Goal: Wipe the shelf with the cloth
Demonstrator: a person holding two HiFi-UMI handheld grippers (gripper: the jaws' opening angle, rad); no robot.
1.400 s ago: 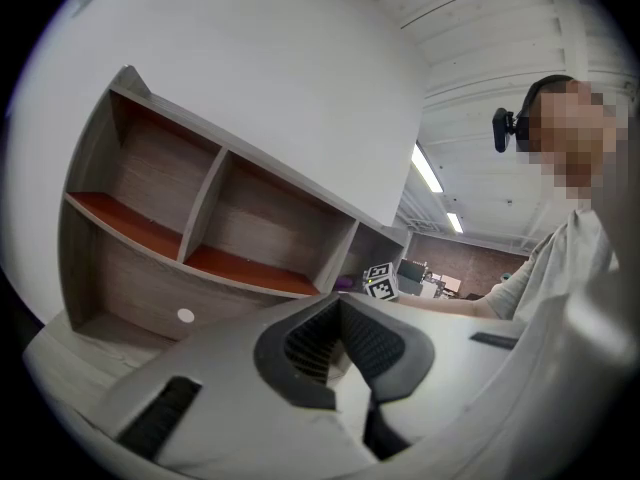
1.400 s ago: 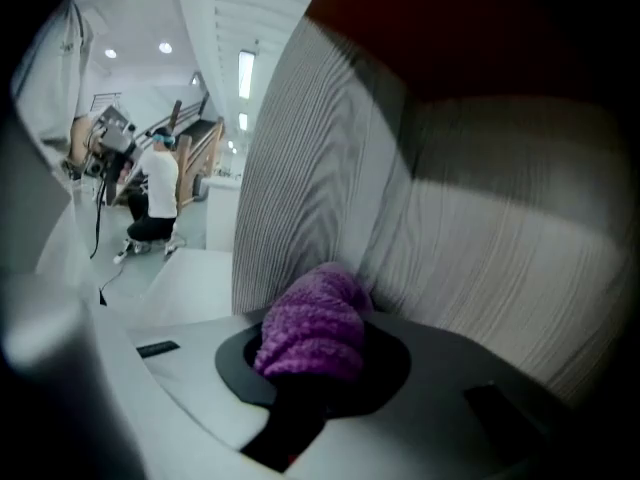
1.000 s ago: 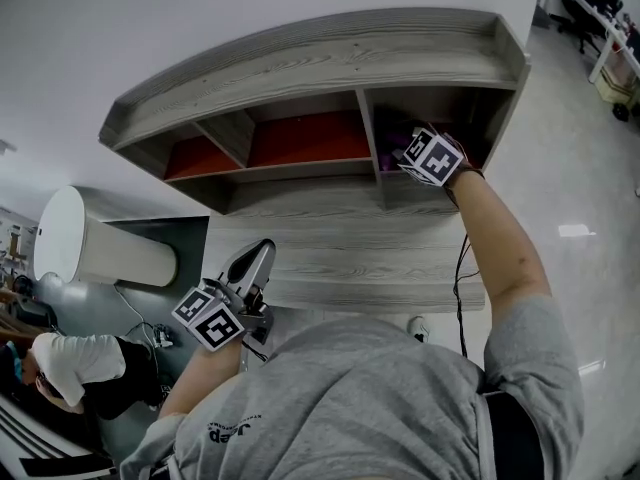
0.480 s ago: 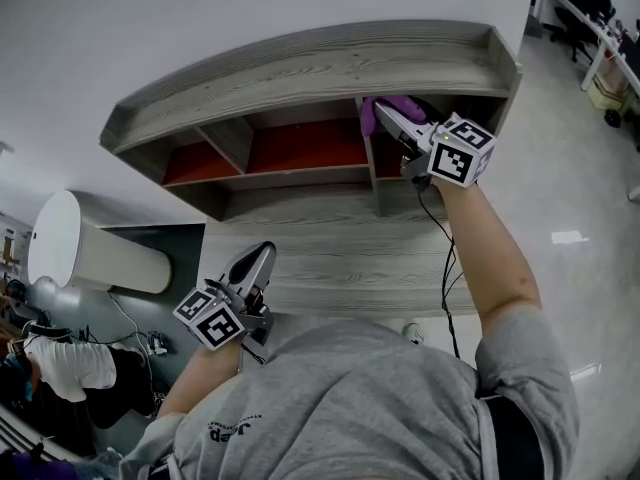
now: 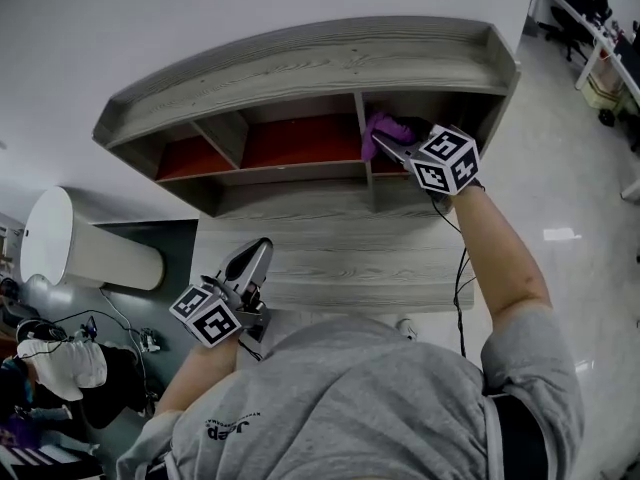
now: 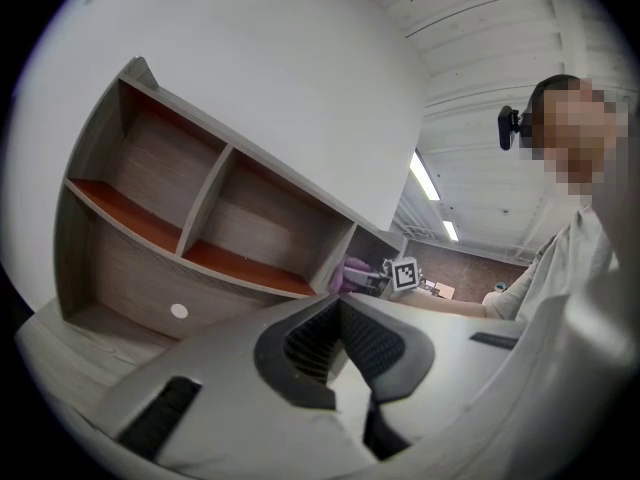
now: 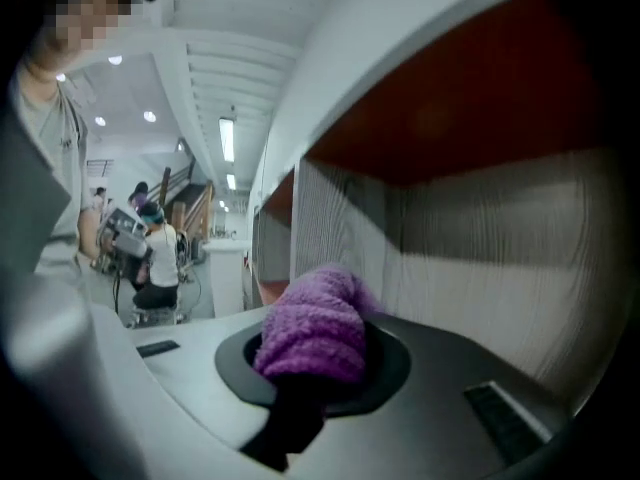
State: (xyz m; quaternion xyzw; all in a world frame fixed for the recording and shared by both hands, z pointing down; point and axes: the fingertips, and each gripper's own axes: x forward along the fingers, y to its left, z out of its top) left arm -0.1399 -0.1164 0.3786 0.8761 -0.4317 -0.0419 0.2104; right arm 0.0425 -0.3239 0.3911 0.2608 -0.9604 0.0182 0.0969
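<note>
White wall [image 5: 200, 18] backs a grey wooden shelf [image 5: 300, 63] with 3 compartments. The right gripper [image 5: 388, 144] reaches into the right-hand compartment, close to its left divider, jaws clamped on a purple cloth [image 5: 384, 125]. The left gripper [image 5: 258, 253] hangs well below the shelf's front edge, jaws pressed together with nothing between them.

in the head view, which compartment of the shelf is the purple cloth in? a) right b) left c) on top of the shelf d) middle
a, the right gripper holds the purple cloth inside the rightmost compartment of the shelf.
</note>
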